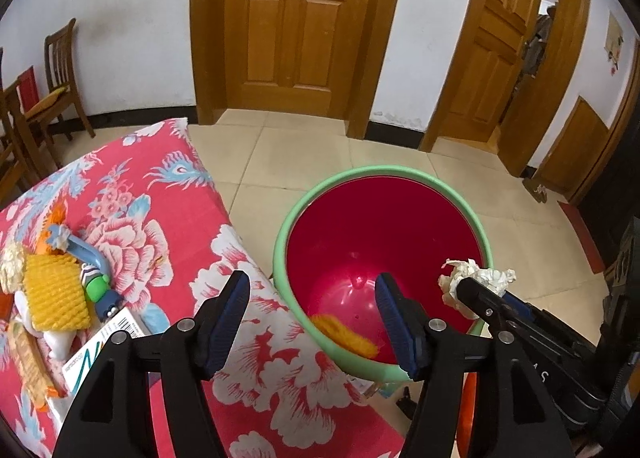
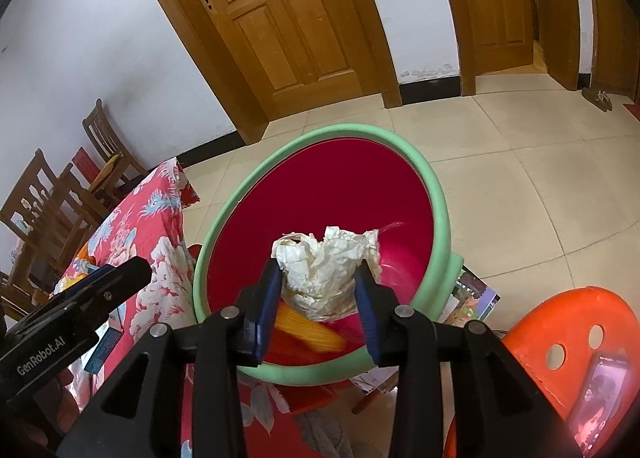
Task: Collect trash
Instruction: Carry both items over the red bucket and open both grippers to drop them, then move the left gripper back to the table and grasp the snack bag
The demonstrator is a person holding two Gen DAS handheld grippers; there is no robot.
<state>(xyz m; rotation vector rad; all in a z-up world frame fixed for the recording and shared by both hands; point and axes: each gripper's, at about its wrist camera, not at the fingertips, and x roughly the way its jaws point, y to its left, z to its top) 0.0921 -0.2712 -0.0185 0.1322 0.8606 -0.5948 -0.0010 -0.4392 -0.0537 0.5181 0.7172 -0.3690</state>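
Note:
A red bin with a green rim (image 1: 400, 171) (image 2: 436, 193) stands on the floor beside the table. A yellow foam net (image 1: 346, 334) (image 2: 312, 328) lies inside it, blurred. My left gripper (image 1: 314, 316) is open and empty, over the near edge of the bin. My right gripper (image 2: 318, 290) is shut on a crumpled white paper ball (image 2: 324, 270) and holds it above the bin; it also shows in the left wrist view (image 1: 476, 278). More trash lies on the table: another yellow foam net (image 1: 54, 290), a blue toothbrush (image 1: 82, 248) and a white box (image 1: 104, 342).
The table has a red floral cloth (image 1: 160, 185). An orange plastic stool (image 2: 560, 338) with a phone (image 2: 600, 398) on it stands right of the bin. Papers (image 2: 472, 294) lie on the floor behind the bin. Wooden chairs (image 1: 60, 69) stand at far left.

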